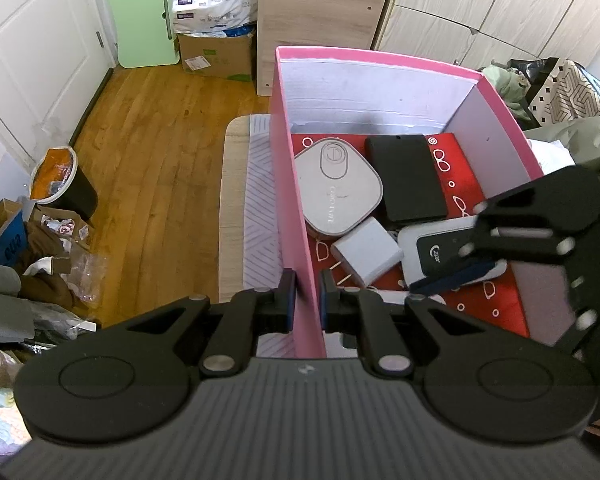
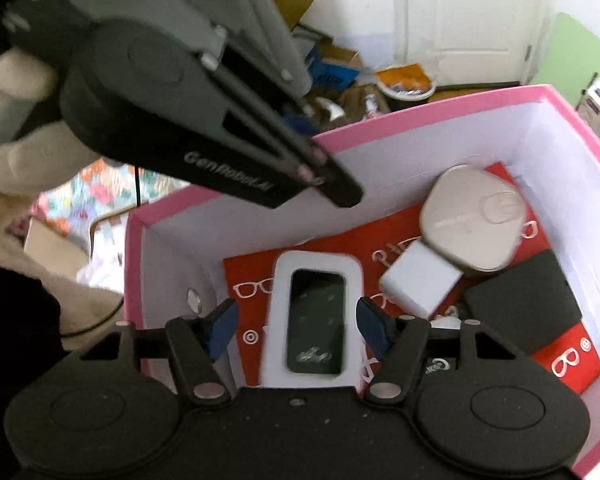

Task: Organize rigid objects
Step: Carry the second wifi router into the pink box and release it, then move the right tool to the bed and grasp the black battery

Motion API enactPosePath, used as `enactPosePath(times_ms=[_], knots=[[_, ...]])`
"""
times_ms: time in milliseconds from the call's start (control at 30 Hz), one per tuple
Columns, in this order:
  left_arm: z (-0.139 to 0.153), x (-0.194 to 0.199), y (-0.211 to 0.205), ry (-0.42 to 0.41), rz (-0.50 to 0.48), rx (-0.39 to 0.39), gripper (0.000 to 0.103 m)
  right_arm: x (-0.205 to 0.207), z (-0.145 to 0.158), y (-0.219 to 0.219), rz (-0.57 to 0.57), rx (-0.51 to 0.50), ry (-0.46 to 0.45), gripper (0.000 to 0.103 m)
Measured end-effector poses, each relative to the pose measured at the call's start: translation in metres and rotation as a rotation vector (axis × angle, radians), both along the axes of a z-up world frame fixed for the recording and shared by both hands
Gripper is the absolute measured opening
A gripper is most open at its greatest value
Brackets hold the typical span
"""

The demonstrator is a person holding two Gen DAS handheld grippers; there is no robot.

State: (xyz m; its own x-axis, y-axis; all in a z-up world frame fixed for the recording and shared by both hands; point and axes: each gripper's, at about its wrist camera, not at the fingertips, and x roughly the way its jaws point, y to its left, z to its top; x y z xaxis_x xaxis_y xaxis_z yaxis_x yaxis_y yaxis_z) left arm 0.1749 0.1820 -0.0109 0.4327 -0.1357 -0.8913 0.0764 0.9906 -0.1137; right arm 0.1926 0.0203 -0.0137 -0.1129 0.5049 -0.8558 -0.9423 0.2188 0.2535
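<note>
A pink box [image 1: 288, 184] with a red patterned floor holds a beige rounded device [image 1: 338, 186], a black flat case [image 1: 406, 178], a white charger block [image 1: 367, 255] and a white device with a dark screen [image 1: 440, 252]. My left gripper [image 1: 307, 300] is shut on the box's left wall. My right gripper [image 2: 294, 322] is open inside the box, its blue pads either side of the white device [image 2: 316, 316], which lies on the floor. The box [image 2: 420, 110], beige device [image 2: 474, 220], charger [image 2: 418, 280] and black case [image 2: 520, 300] also show in the right wrist view.
The box stands on a light surface with a striped mat [image 1: 260, 208]. To the left lie a wooden floor [image 1: 148, 168], a bin [image 1: 60, 184] and cardboard litter [image 1: 16, 236]. A wooden cabinet [image 1: 316, 20] and wardrobe stand behind. The left gripper's body [image 2: 188, 92] looms over the box's near-left corner.
</note>
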Motion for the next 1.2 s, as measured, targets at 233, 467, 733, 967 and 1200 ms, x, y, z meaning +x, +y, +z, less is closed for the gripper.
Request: enactPosePath(times_ms=[233, 467, 733, 967, 1200], knots=[[0.0, 0.001, -0.002, 0.001, 0.004, 0.003, 0.01, 0.002, 0.037, -0.065, -0.211, 0.186, -0.06, 0.07], [0.0, 0.0, -0.001, -0.002, 0.02, -0.003, 0.01, -0.014, 0.054, -0.151, -0.525, 0.202, -0.124, 0.07], [0.0, 0.0, -0.003, 0.003, 0.039, 0.008, 0.01, -0.048, 0.014, -0.217, -0.755, 0.131, -0.169, 0.07], [0.0, 0.001, -0.004, 0.009, 0.049, 0.013, 0.01, -0.072, -0.028, -0.24, -0.924, 0.036, -0.185, 0.069], [0.0, 0.001, -0.006, 0.012, 0.056, 0.013, 0.01, -0.077, -0.064, -0.241, -1.022, -0.055, -0.135, 0.065]])
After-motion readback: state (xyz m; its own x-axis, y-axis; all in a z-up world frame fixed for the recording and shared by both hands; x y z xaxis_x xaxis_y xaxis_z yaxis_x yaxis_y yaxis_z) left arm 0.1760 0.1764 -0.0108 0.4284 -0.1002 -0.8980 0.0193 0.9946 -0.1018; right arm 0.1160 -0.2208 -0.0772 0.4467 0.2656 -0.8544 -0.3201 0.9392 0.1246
